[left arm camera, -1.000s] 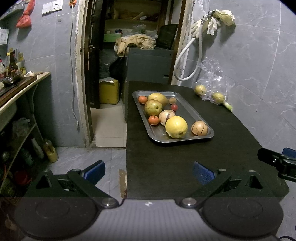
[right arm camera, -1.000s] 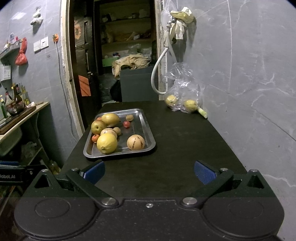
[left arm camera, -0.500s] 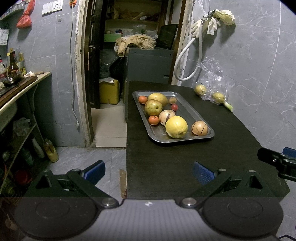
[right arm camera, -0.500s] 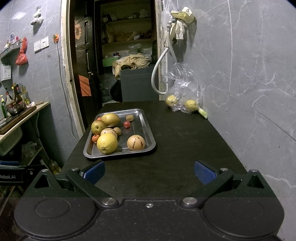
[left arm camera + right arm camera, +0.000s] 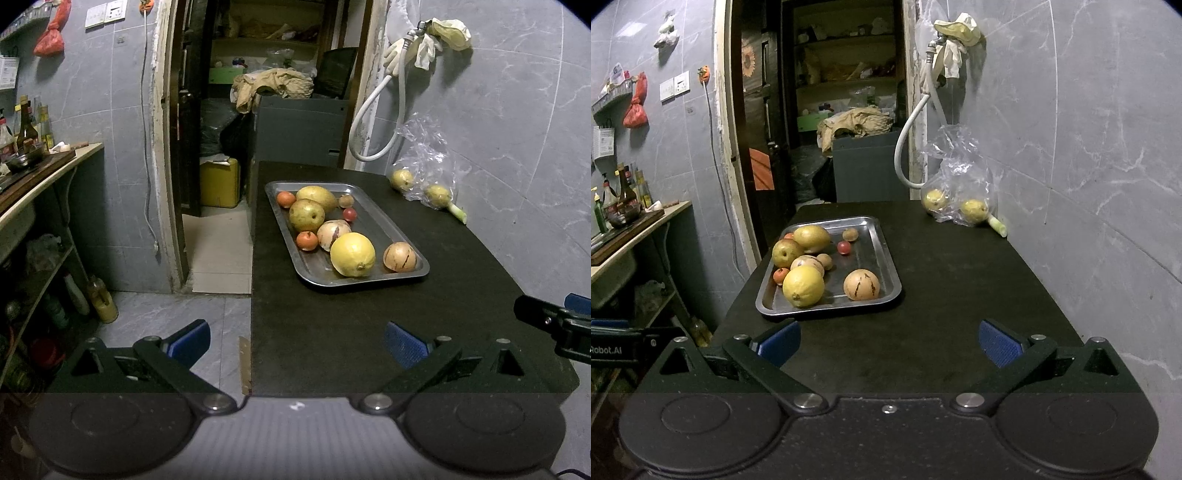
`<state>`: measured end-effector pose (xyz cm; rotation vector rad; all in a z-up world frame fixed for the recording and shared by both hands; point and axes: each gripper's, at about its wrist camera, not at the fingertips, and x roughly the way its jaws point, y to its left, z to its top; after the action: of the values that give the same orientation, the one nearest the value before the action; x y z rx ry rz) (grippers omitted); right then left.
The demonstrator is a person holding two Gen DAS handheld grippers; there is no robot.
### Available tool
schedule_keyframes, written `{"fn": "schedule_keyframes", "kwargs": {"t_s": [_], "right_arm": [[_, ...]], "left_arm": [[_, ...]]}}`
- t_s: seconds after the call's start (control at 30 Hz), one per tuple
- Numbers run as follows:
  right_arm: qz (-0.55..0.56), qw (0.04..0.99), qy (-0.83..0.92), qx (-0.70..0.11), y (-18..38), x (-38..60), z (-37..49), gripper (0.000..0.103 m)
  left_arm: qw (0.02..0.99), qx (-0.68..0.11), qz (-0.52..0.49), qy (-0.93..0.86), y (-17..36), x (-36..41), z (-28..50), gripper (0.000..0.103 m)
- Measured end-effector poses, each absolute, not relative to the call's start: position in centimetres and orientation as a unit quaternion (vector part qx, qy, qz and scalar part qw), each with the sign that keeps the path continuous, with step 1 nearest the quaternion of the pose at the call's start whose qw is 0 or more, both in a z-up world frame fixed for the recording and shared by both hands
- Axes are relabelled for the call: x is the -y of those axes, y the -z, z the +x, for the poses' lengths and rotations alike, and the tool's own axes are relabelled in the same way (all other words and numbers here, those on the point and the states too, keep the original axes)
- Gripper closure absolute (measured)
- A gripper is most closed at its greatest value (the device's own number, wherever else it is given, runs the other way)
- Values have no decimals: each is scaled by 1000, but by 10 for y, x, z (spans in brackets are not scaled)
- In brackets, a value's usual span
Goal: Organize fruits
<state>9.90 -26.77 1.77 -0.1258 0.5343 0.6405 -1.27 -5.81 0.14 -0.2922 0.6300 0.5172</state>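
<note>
A steel tray (image 5: pixel 384 236) (image 5: pixel 879 254) lies on the black table (image 5: pixel 332 332) (image 5: pixel 960 295) and holds several fruits. Nearest me are a big yellow citrus (image 5: pixel 352 254) (image 5: pixel 803 286) and a striped round fruit (image 5: pixel 400 257) (image 5: pixel 861 284). Behind them lie a pear (image 5: pixel 306 215), a mango (image 5: pixel 317 196) and small red and orange fruits. My left gripper (image 5: pixel 297 341) hangs open at the table's near left edge, empty. My right gripper (image 5: pixel 888 341) is open over the near end of the table, also empty. Both stand well short of the tray.
A clear plastic bag (image 5: pixel 424 173) (image 5: pixel 960 192) with two yellow fruits and a green stalk rests against the right wall. A white hose (image 5: pixel 908 147) hangs above it. A doorway with a yellow container (image 5: pixel 219 182) opens left of the table. A counter with bottles (image 5: pixel 29 129) stands far left.
</note>
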Motion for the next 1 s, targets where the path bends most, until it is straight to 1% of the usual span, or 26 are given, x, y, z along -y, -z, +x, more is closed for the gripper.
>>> {"fn": "schedule_keyframes", "kwargs": {"t_s": [0.3, 0.47, 1.0], "right_arm": [[-60, 912, -311, -260, -18, 269, 101, 1], [-59, 912, -310, -262, -18, 269, 102, 1], [-59, 911, -308, -269, -11, 273, 115, 1]], "left_arm": [[908, -309, -150, -241, -4, 60, -11, 1], [908, -320, -118, -241, -6, 72, -3, 0], [913, -315, -133, -221, -8, 83, 10, 1]]}}
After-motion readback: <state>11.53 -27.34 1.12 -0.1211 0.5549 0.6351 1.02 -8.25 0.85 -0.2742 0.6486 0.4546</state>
